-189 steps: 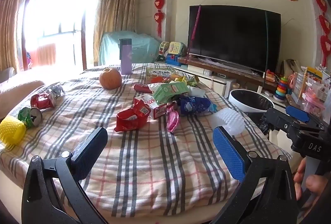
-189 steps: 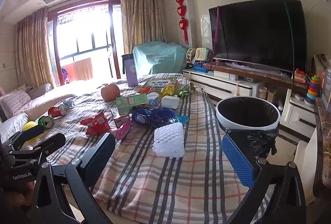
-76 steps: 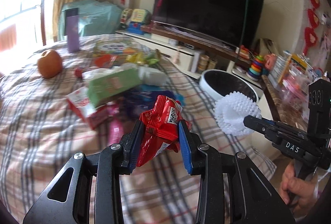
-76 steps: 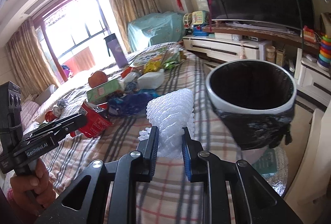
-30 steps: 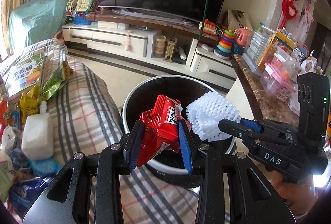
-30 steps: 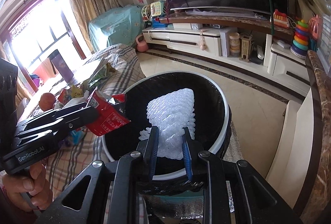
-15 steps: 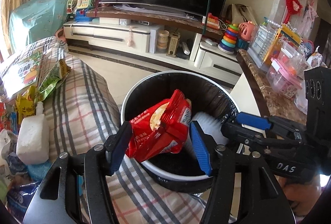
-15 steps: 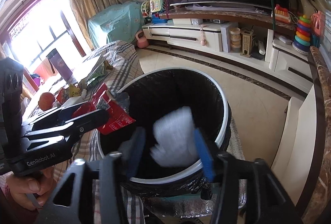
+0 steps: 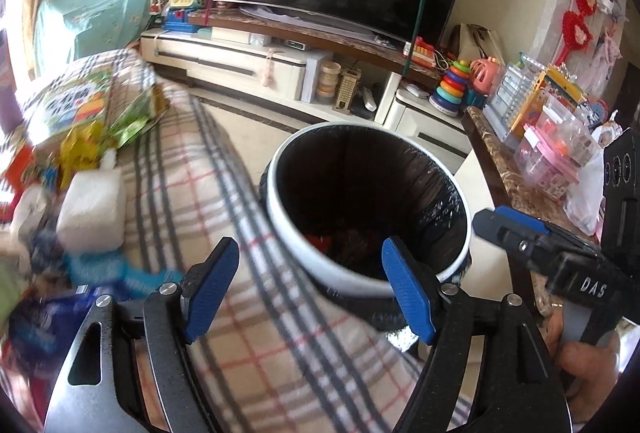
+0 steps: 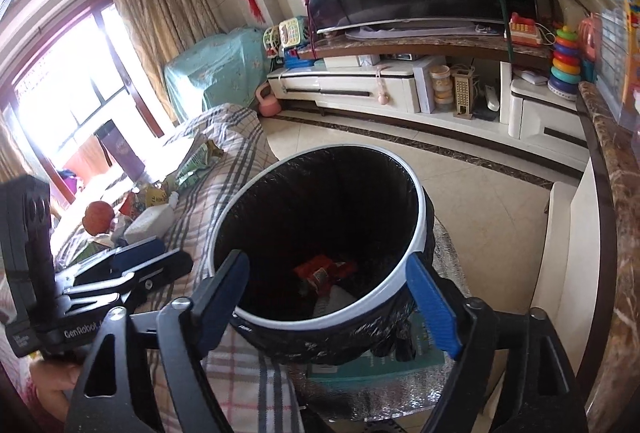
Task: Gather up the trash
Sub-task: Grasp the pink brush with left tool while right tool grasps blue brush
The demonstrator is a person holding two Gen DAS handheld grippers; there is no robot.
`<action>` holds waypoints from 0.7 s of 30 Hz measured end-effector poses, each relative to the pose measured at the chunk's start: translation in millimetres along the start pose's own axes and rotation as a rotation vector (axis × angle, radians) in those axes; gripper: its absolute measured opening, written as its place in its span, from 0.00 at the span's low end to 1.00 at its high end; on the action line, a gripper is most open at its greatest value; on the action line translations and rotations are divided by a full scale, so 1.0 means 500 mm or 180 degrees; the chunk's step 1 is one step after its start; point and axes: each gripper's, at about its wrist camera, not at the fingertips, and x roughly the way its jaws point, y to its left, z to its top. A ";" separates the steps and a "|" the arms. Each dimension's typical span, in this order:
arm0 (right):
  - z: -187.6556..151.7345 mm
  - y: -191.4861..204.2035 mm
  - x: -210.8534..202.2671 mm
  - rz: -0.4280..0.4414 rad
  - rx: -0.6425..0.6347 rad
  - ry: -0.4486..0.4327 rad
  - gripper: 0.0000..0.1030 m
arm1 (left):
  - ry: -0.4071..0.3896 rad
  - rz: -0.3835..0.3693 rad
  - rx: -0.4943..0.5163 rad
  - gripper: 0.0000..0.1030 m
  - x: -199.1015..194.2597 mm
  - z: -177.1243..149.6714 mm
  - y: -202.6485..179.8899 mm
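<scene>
A round white-rimmed bin lined with a black bag stands beside the plaid-covered table; it also shows in the right wrist view. The red snack wrapper and the white foam net lie at the bin's bottom. My left gripper is open and empty, over the table edge and the bin's near rim. My right gripper is open and empty, just above the bin's near rim. Each gripper shows in the other's view: the right, the left.
More trash lies on the plaid table: a white block, blue wrappers, green and yellow packets. An orange fruit and a purple bottle stand further back. A TV stand and a marble counter flank the bin.
Both grippers have opened. The red wrapper and the white foam net have dropped from them into the bin. The left gripper has pulled back slightly toward the table.
</scene>
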 end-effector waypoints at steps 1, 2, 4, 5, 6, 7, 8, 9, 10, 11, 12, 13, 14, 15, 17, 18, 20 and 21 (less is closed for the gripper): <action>-0.004 0.005 -0.003 0.0007 0.0004 -0.0023 0.86 | 0.0001 0.0008 -0.0026 0.74 -0.007 -0.008 0.006; -0.011 0.013 -0.008 0.0020 -0.0006 -0.0050 0.87 | 0.0000 0.0026 -0.0062 0.74 -0.018 -0.021 0.016; -0.022 0.029 -0.011 0.0043 -0.0039 -0.0079 0.89 | -0.0013 0.0052 -0.0102 0.74 -0.034 -0.037 0.026; -0.029 0.039 -0.012 0.0062 -0.0062 -0.0084 0.89 | -0.0027 0.0080 -0.0124 0.74 -0.045 -0.048 0.033; -0.033 0.045 -0.012 0.0073 -0.0079 -0.0084 0.89 | -0.0045 0.0111 -0.0142 0.74 -0.057 -0.059 0.041; -0.041 0.053 -0.012 0.0092 -0.0100 -0.0080 0.89 | -0.0061 0.0141 -0.0162 0.74 -0.069 -0.070 0.049; -0.049 0.064 -0.008 0.0134 -0.0121 -0.0060 0.89 | -0.0074 0.0164 -0.0184 0.74 -0.079 -0.079 0.057; -0.055 0.072 -0.007 0.0160 -0.0128 -0.0047 0.89 | -0.0090 0.0194 -0.0220 0.74 -0.092 -0.091 0.068; -0.063 0.083 -0.001 0.0212 -0.0139 -0.0014 0.89 | -0.0112 0.0213 -0.0251 0.74 -0.104 -0.101 0.077; -0.067 0.091 0.003 0.0254 -0.0150 0.0013 0.89 | -0.0148 0.0241 -0.0288 0.74 -0.117 -0.111 0.087; -0.073 0.099 0.005 0.0292 -0.0164 0.0033 0.89 | -0.0181 0.0274 -0.0321 0.74 -0.128 -0.119 0.095; -0.078 0.106 0.007 0.0312 -0.0175 0.0041 0.89 | -0.0208 0.0303 -0.0348 0.74 -0.139 -0.125 0.103; -0.083 0.116 0.009 0.0354 -0.0195 0.0058 0.89 | -0.0235 0.0340 -0.0379 0.74 -0.151 -0.134 0.113; -0.089 0.126 0.011 0.0394 -0.0212 0.0072 0.89 | -0.0260 0.0378 -0.0412 0.74 -0.162 -0.143 0.124; -0.099 0.147 0.016 0.0469 -0.0265 0.0109 0.89 | -0.0288 0.0436 -0.0464 0.74 -0.179 -0.155 0.141; -0.103 0.154 0.017 0.0491 -0.0281 0.0119 0.89 | -0.0308 0.0475 -0.0497 0.74 -0.188 -0.163 0.149; -0.111 0.176 0.021 0.0550 -0.0349 0.0157 0.89 | -0.0377 0.0530 -0.0600 0.74 -0.210 -0.179 0.172; -0.115 0.184 0.024 0.0558 -0.0377 0.0169 0.89 | -0.0395 0.0544 -0.0636 0.74 -0.216 -0.182 0.179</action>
